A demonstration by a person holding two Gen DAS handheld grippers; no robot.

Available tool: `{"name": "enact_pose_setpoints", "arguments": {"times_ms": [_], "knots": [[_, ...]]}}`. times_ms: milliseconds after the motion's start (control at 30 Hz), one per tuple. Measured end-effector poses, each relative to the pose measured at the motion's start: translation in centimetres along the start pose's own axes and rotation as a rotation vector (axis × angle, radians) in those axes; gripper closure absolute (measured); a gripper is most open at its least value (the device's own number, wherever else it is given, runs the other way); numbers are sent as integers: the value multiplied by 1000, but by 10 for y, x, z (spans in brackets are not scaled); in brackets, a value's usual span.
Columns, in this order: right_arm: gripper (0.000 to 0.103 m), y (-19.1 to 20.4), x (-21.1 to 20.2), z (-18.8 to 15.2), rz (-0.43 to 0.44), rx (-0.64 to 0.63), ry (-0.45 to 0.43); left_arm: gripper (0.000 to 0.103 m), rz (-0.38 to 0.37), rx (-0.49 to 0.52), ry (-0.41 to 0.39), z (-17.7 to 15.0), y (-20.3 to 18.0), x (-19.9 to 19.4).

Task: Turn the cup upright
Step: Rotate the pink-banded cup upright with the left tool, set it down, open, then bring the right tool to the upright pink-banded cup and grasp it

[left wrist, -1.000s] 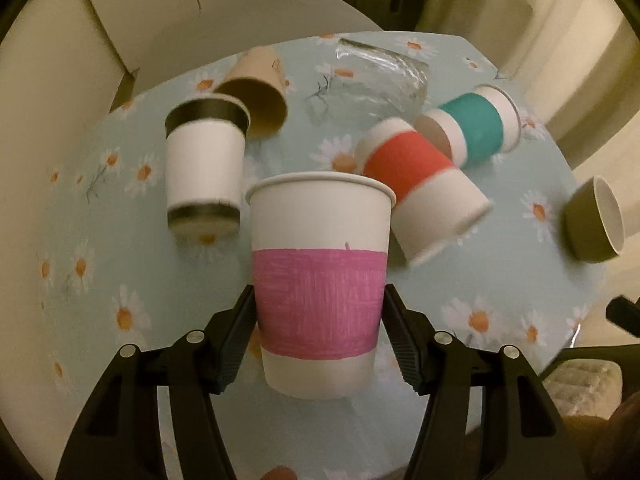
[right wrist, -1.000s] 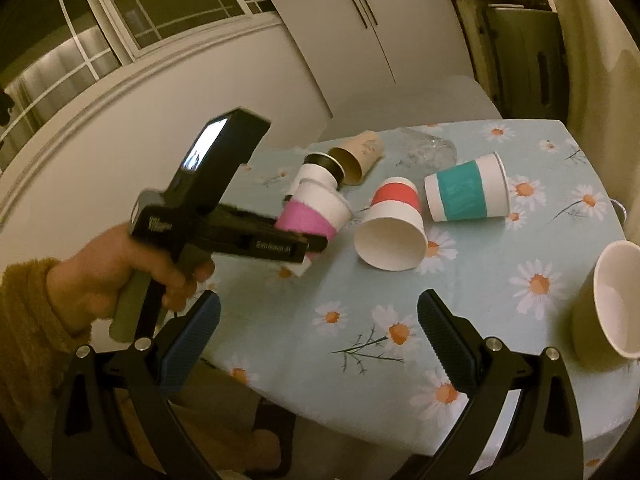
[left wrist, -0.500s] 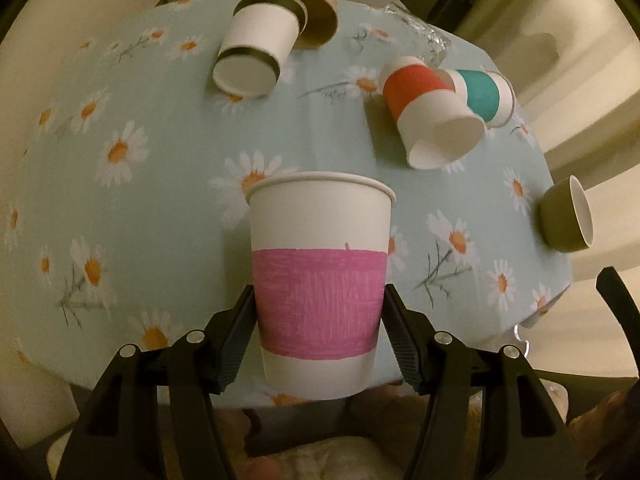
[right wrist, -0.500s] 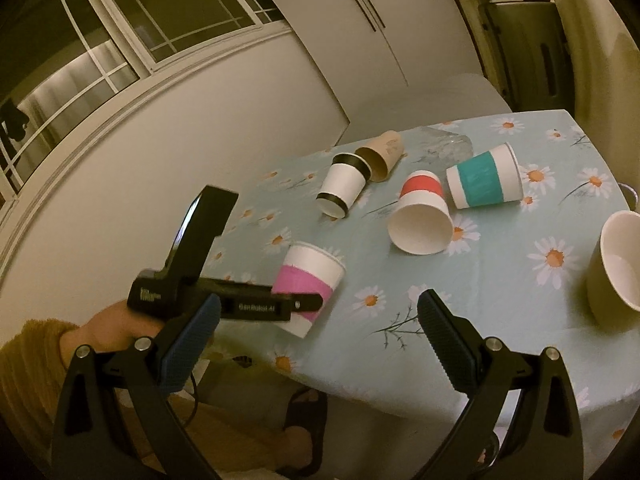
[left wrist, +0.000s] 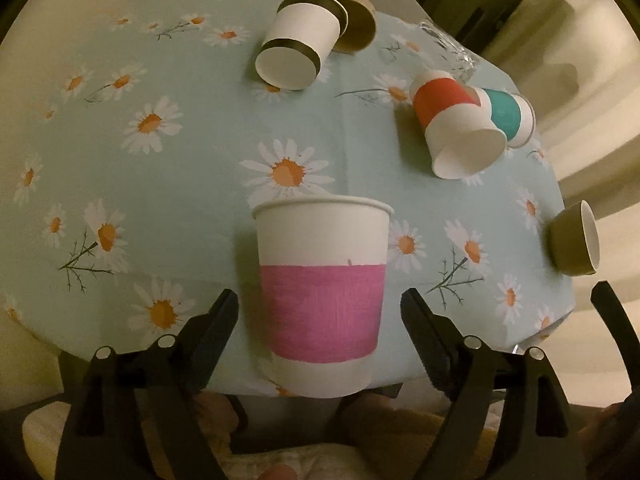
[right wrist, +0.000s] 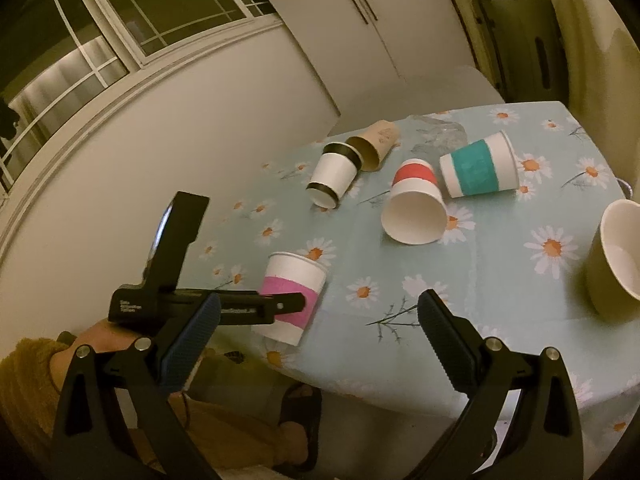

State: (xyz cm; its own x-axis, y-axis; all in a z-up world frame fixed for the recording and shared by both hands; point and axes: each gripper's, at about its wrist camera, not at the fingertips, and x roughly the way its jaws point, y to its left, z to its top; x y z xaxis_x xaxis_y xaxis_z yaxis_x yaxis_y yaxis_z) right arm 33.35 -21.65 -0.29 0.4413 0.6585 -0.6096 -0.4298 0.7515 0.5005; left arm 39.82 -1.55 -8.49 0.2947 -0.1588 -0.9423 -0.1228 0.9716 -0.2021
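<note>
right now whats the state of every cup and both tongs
pink-band cup: upright, near the table edge
left tongs: open, jaws clear of the cup
right tongs: open, empty
black-rim cup: on its side
brown cup: on its side
red-band cup: on its side
teal-band cup: on its side
olive cup: on its side
clear glass: on its side

Left tongs [left wrist: 320, 312] were spread, both fingers clear of contact, level and pointing forward, gripped by the left hand [right wrist: 100, 334] at the handle. Right tongs [right wrist: 316, 320] were spread wide, held raised, angled downward.
</note>
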Motion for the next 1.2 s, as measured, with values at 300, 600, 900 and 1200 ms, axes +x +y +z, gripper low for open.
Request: {"name": "enact_pose_setpoints", "arguments": {"times_ms": [300, 600, 900, 1200], "knots": [[5, -14, 0, 0, 59, 90, 17, 22, -103, -9, -64, -1, 10, -32], [5, -28, 14, 0, 25, 224, 92, 22, -197, 22, -200, -32, 41, -74], [5, 11, 33, -8, -45, 138, 156, 22, -275, 41, -235, -69, 73, -88], [5, 55, 70, -7, -139, 66, 250, 22, -363, 49, -269, -90, 98, -80]]}}
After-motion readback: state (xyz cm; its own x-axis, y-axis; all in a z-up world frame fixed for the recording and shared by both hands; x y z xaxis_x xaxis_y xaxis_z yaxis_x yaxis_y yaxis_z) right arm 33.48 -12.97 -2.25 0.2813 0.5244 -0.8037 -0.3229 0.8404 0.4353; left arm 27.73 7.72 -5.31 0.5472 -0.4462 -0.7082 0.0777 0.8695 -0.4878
